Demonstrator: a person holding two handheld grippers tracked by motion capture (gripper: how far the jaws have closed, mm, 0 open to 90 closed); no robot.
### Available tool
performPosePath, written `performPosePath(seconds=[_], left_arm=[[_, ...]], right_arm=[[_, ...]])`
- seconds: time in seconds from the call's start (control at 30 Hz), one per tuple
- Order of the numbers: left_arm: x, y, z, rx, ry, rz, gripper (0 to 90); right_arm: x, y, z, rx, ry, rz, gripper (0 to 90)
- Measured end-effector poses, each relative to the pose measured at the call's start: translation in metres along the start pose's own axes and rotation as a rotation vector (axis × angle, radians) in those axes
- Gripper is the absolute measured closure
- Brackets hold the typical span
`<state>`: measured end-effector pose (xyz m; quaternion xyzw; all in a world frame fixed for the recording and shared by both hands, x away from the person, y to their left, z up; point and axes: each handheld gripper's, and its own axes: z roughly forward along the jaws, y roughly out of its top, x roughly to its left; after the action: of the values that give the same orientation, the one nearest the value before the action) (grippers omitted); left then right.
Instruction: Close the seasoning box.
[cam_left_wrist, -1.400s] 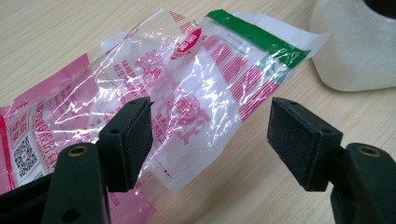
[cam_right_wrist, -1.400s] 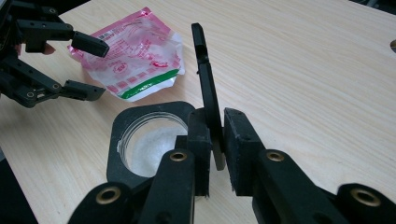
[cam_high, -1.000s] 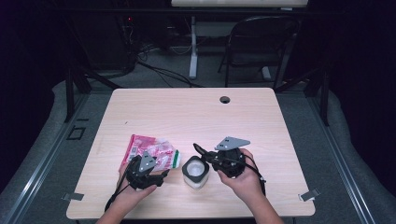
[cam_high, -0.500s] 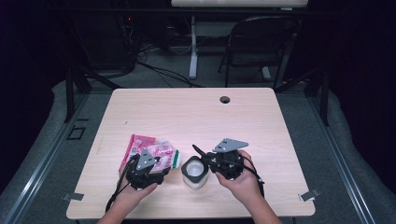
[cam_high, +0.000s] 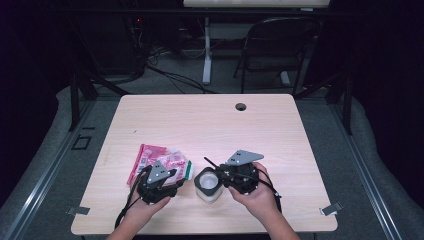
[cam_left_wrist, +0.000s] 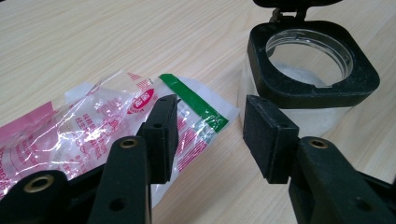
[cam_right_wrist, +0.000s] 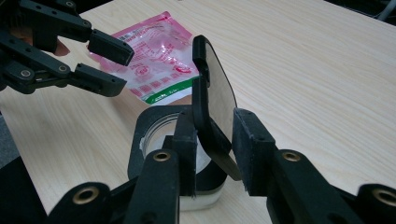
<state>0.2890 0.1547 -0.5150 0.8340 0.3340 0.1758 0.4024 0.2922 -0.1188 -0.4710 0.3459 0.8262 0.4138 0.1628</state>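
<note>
The left gripper (cam_high: 176, 176) is hovering over the green-edged end of the crinkled pink and clear plastic packet (cam_left_wrist: 93, 126) lying on the light wooden table (cam_high: 210, 120); its jaws have just been closing but are standing apart, pressing on nothing. Just beside the packet, the clear square jar with a black rim (cam_left_wrist: 308, 70) is standing upright. The right gripper (cam_right_wrist: 212, 140) is straddling the jar's raised black hinged lid (cam_right_wrist: 212, 98), jaws just opening, with the lid between them.

Packet (cam_high: 162, 162) left of jar (cam_high: 208, 185) on table (cam_high: 210, 120); lid (cam_right_wrist: 212, 116) upright behind jar.
</note>
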Motion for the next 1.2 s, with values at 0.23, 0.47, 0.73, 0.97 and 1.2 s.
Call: performPosePath(seconds=[0.23,0.47,0.73,0.97,1.2], left_arm=[[-0.002,0.002,0.001,-0.009,-0.024,0.002,62.2],[-0.003,0.004,0.001,-0.018,-0.050,-0.006,70.5],[-0.006,0.009,0.005,-0.029,-0.066,-0.005,73.6],[-0.011,0.016,0.008,-0.037,-0.084,0.007,77.8],[-0.015,0.020,0.014,-0.035,-0.109,0.015,80.6]], right_arm=[[0.004,-0.001,0.002,-0.003,0.010,-0.018,67.7],[0.008,-0.002,0.004,-0.001,0.017,-0.033,64.3],[0.012,-0.003,0.006,0.003,0.023,-0.043,61.0],[0.016,-0.004,0.008,0.008,0.025,-0.053,58.8],[0.019,-0.004,0.009,0.013,0.034,-0.062,58.1]])
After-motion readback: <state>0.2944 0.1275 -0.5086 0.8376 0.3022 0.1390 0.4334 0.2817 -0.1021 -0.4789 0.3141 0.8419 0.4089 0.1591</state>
